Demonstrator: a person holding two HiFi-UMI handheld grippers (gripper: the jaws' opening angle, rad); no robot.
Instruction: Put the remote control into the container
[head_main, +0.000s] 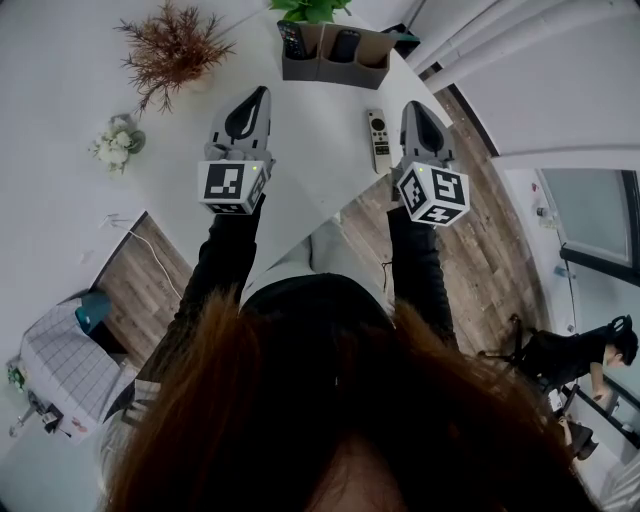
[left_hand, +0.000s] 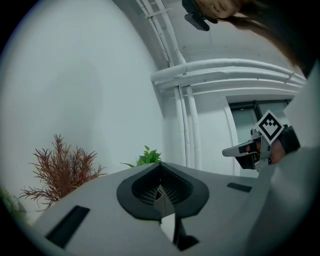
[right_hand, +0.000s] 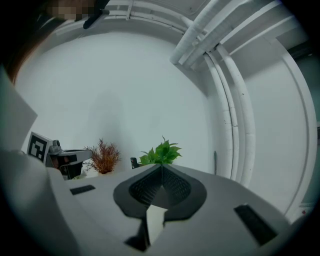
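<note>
— What is seen nearest?
— Reddish-brown hair (head_main: 330, 420).
— Where is the remote control (head_main: 378, 140) found?
— It is laid flat, a slim pale bar, on the smooth white table (head_main: 310, 150) near its slanted edge, just beside the right gripper (head_main: 413, 112). The left gripper (head_main: 258, 100) is held well apart from it. Both pairs of jaws are pressed together, empty. The boxy, divided container (head_main: 335, 58) is set beyond bare tabletop.

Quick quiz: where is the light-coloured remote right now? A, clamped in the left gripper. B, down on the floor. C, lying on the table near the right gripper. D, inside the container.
C: in the head view the remote lies flat on the white table, just beside the right gripper, short of the container and held by neither gripper.
</note>
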